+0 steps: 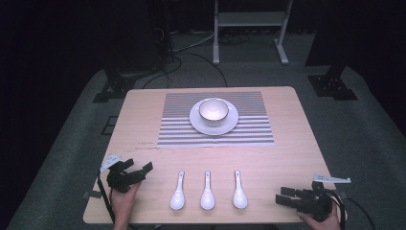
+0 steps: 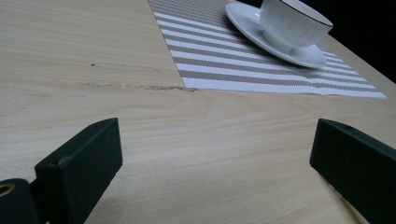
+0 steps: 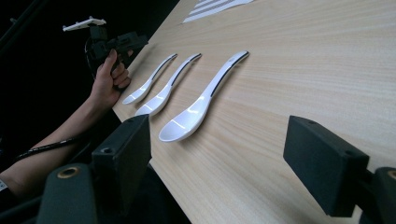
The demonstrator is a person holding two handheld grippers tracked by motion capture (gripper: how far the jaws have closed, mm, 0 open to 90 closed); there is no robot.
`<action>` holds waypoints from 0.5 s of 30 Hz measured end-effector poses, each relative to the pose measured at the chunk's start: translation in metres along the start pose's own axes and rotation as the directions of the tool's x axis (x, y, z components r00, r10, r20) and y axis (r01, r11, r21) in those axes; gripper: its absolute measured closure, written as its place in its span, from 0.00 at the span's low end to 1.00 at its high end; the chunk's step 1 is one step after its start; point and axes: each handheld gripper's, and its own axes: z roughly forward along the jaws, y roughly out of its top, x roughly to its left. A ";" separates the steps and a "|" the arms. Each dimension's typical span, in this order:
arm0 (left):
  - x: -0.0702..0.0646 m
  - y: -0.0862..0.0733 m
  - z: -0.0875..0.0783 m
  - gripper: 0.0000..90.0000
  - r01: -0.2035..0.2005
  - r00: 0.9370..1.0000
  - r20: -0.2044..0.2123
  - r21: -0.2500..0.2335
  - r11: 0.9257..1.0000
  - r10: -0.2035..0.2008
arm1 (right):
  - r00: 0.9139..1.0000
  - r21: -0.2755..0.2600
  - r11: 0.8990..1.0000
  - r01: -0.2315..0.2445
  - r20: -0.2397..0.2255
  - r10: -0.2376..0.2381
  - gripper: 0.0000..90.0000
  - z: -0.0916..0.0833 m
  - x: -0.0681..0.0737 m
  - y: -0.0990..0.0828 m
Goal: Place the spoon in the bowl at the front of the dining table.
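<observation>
Three white spoons lie side by side near the table's front edge: a left spoon, a middle spoon and a right spoon, bowls toward the person. Farther back, a white cup stands on a saucer on a striped placemat. My left gripper rests open at the front left, pointing toward the cup, nothing between its jaws. My right gripper sits open at the front right, aimed leftward at the nearest spoon, a short way from it.
The light wooden table has a scuffed line left of the placemat. In the right gripper view, the person's other hand holds the left gripper beyond the spoons. A white frame stands on the floor behind.
</observation>
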 end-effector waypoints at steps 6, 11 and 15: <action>-0.001 0.000 0.000 0.01 -0.002 1.000 -0.004 -0.001 1.000 0.002 | 1.000 0.021 1.000 0.011 -0.003 -0.011 0.24 0.005 0.004 0.005; -0.001 0.000 0.000 0.01 -0.004 1.000 -0.004 0.001 1.000 0.004 | 1.000 0.043 0.999 0.009 -0.014 -0.008 0.24 0.011 0.006 0.008; -0.001 0.000 0.001 0.01 -0.005 1.000 -0.003 0.002 1.000 0.005 | 1.000 0.052 0.999 0.015 -0.025 -0.013 0.24 0.014 0.008 0.011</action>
